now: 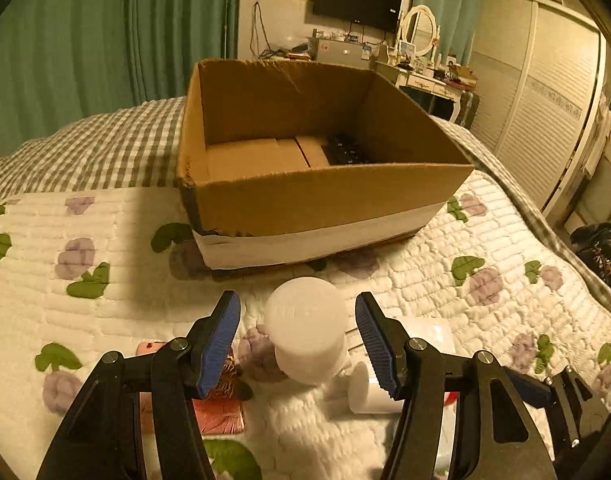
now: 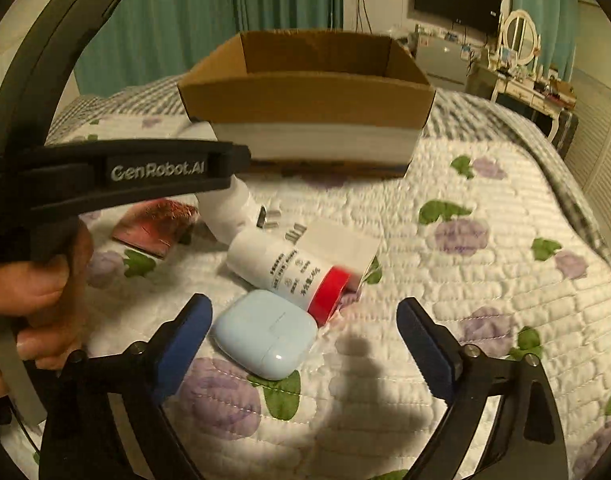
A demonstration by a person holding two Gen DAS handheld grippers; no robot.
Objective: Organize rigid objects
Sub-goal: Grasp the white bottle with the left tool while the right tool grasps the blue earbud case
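The bed (image 1: 425,288), covered by a white quilt with purple flowers and green leaves, is carrying everything. A brown cardboard box (image 1: 305,204) with a white band round its base is sitting open on the quilt, with 1 dark object (image 1: 345,150) lying in its far right corner; what it is cannot be told.

The left gripper (image 1: 297,344) is hovering low over the quilt in front of the box, its 2 blue-padded jaws standing wide apart on either side of an upright white jar (image 1: 305,332), neither pad touching it. A pink patterned packet (image 1: 217,412) is lying just beside the left jaw.

The right gripper (image 2: 305,344) is also gaping wide and holding nothing. Between its jaws, nearer the left one, a pale blue earbud case (image 2: 265,334) is lying flat on the quilt. Just behind it, touching or nearly so, a white bottle with a red cap (image 2: 289,270) is lying on its side
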